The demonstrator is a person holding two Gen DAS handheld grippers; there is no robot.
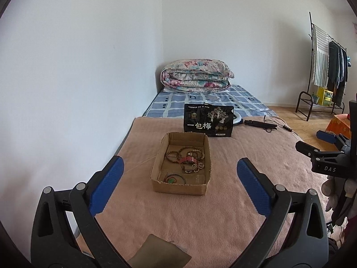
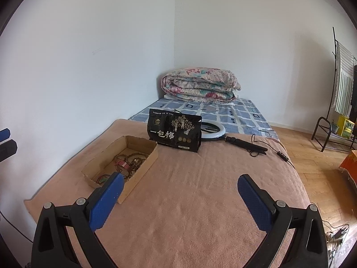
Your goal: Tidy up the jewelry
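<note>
A shallow cardboard box (image 1: pixel 202 141) sits on a pink blanket. Inside it lie brown bead bracelets (image 1: pixel 189 153), a red bangle (image 1: pixel 188 159) and a thin green-and-red string bracelet (image 1: pixel 174 178). My left gripper (image 1: pixel 179 170) hovers just short of the box, its blue pads spread wide with nothing between them. In the right wrist view the same box (image 2: pixel 142 164) lies to the left, the jewelry (image 2: pixel 129 163) visible inside. My right gripper (image 2: pixel 180 186) stands open over bare blanket beside the box, holding nothing. Its body (image 1: pixel 330 154) shows at the right edge of the left wrist view.
A black snack bag (image 1: pixel 208 120) stands upright behind the box. A ring light with handle and cable (image 2: pixel 225 135) lies behind it. A folded floral quilt (image 1: pixel 196 76) rests on the checked bed. A clothes rack (image 1: pixel 323 67) stands right on the wooden floor. A wall runs along the left.
</note>
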